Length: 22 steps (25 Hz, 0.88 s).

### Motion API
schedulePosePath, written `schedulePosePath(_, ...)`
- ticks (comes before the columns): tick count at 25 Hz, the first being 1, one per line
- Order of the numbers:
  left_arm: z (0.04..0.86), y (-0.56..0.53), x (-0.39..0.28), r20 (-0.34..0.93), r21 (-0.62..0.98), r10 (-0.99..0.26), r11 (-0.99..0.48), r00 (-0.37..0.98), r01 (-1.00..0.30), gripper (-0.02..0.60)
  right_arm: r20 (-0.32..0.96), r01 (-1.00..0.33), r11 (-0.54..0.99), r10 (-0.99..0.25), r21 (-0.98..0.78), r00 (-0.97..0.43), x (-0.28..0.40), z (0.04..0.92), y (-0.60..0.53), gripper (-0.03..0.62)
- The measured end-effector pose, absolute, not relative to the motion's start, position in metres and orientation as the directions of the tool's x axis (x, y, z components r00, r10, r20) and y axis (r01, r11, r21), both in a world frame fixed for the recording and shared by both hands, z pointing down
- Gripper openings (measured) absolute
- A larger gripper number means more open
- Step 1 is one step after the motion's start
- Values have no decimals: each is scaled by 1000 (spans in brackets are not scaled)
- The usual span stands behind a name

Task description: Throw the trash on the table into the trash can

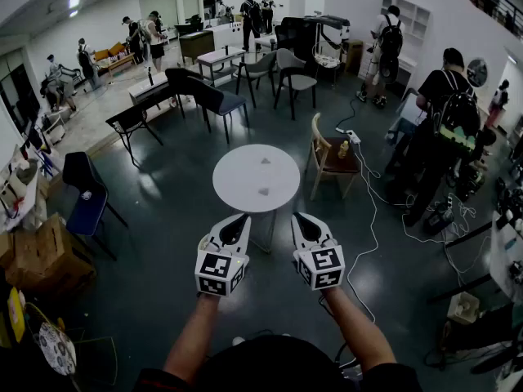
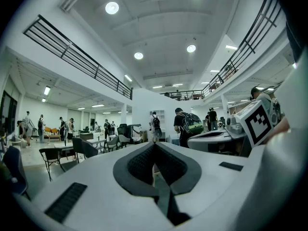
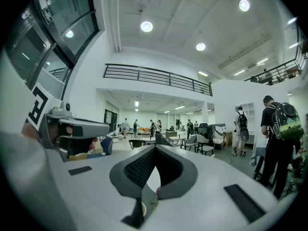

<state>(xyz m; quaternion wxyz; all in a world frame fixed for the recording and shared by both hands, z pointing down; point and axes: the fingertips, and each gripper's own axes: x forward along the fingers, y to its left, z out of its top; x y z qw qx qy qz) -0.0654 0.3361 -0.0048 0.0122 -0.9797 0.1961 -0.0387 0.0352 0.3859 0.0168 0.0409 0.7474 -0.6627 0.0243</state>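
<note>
Head view: your white left gripper (image 1: 238, 221) and white right gripper (image 1: 301, 219) are held level, just short of the round white table (image 1: 233, 178). Two small grey scraps of trash (image 1: 264, 191) lie on it untouched, and no trash can is identifiable. Left gripper view: jaws together, nothing between them. Right gripper view: likewise closed and empty. Judgement: nothing binned yet; both pickups remain.

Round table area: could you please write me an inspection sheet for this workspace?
Surface: round white table, otherwise bare.
Job's things: far scrap and near scrap, both small and grey, on the table; trash can not seen.
Clutter: bottle on wooden chair.
Grippers: left tongs and right tongs shut, empty, at the table's near edge.
Cables: white cable across the floor, right.
Surroundings: people, chairs.
</note>
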Motion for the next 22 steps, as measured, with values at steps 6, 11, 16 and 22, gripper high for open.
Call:
schedulePosePath(6, -7, 356, -49, 79, -38, -372, -928, 925, -370, 11, 65, -992, -124, -990, 14, 125, 50, 11, 404, 18)
schedulePosePath(11, -4, 373, -35, 84, -46, -370, -929, 925, -368, 11, 25, -995, -104, -994, -3, 104, 61, 11, 419, 18)
schedulePosePath(16, 4, 397, -11, 96, -67, -374, -927, 922, -369, 11, 0, -999, -39, -999, 22, 39, 76, 17, 439, 18)
schedulePosePath(22, 14, 401, -3, 113, -63, -400, -917, 910, -395, 11, -4, -999, 38, -999, -38, -38, 85, 27, 440, 18)
